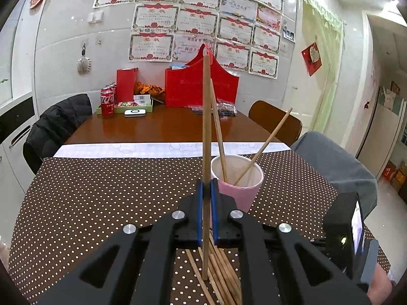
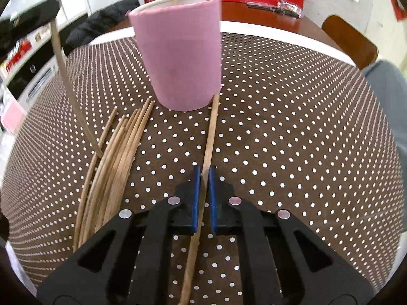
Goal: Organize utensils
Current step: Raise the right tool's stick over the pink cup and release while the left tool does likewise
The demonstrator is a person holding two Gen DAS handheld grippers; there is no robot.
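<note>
The left wrist camera sits behind the left hand-held gripper (image 1: 206,190) and looks along its fingers, a little downward, across the bench (image 1: 101,190) toward the far wall (image 1: 76,50). The cup (image 1: 237,178) is close ahead, slightly to the right. The right wrist camera sits behind the right hand-held gripper (image 2: 204,178) and looks more steeply down at the bench (image 2: 292,127), very near to its cloth. Both views share the cup (image 2: 178,56), the chopsticks (image 2: 114,157) lying on the cloth (image 1: 221,267), and the red bag (image 1: 201,86) at the wall.
</note>
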